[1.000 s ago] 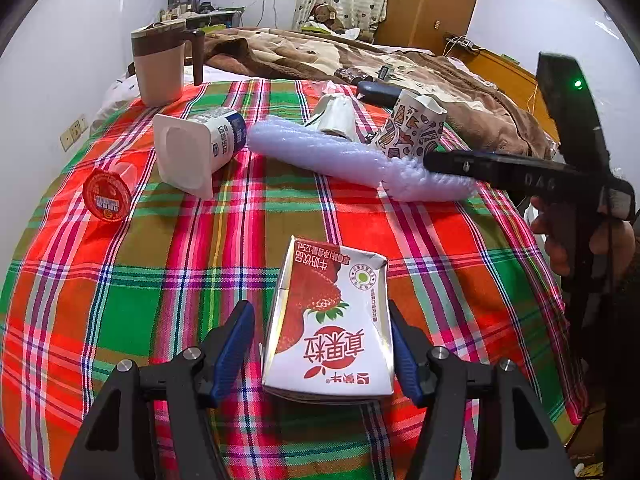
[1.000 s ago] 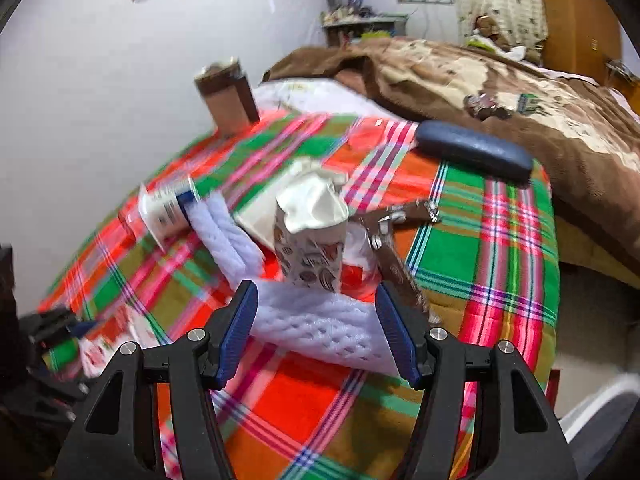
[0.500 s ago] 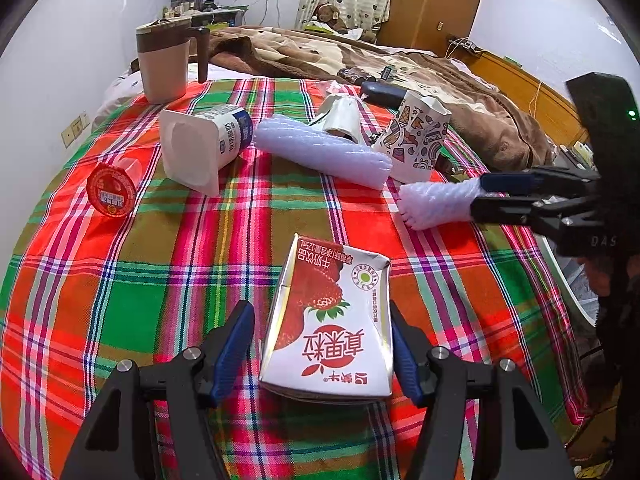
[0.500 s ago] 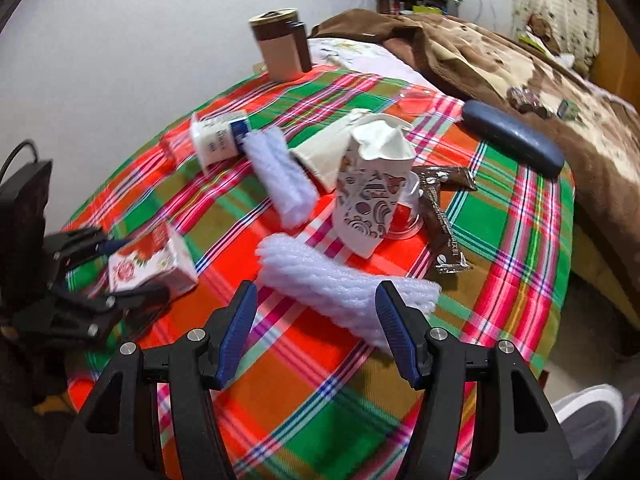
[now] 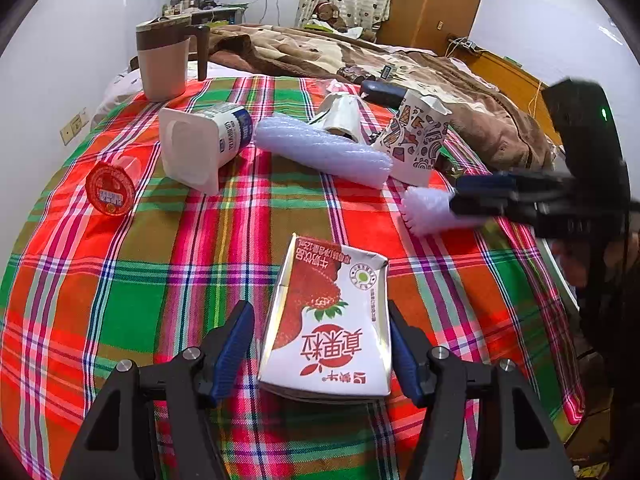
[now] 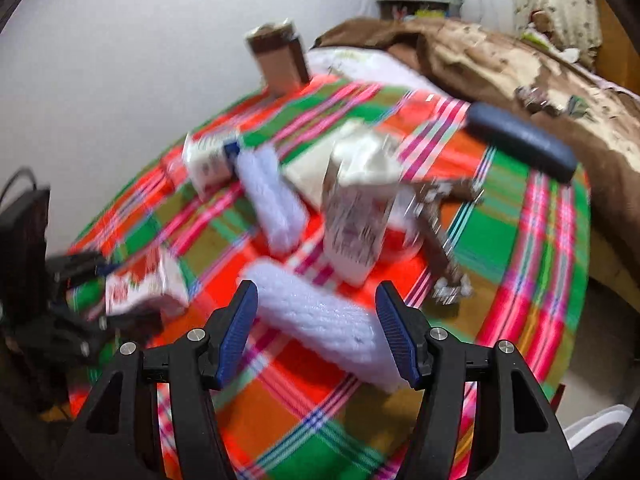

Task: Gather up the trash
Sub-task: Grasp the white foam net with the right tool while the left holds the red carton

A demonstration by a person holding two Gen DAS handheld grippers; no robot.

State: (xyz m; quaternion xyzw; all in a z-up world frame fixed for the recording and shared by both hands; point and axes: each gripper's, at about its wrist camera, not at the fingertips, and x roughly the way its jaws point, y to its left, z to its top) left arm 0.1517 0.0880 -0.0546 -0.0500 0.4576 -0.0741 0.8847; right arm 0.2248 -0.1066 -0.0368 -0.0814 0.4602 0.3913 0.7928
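A strawberry milk carton [image 5: 332, 320] lies on the plaid tablecloth [image 5: 160, 280] between the jaws of my left gripper [image 5: 319, 308]. The right pad touches it and cloth shows beside the left pad, so this gripper is open. My right gripper [image 6: 316, 292] is shut on a white foam net sleeve [image 6: 320, 320], which spans its pads slantwise. In the left wrist view that sleeve [image 5: 426, 210] sticks out of the right gripper [image 5: 456, 198] near the table's right edge. The right wrist view is blurred, with the carton [image 6: 140, 288] at its left.
More litter lies further back: a second foam sleeve [image 5: 320, 152], a tipped yoghurt tub [image 5: 204, 144], a red-lidded cup [image 5: 110, 194], a patterned paper cup [image 5: 420, 140] and a crumpled cup [image 5: 340, 114]. A lidded mug [image 5: 162, 60] and a dark case [image 5: 380, 90] stand behind. A bed lies beyond.
My right gripper has pulled its foam sleeve away from the other sleeve toward the table's right edge and has turned. The left gripper and the carton have not moved.
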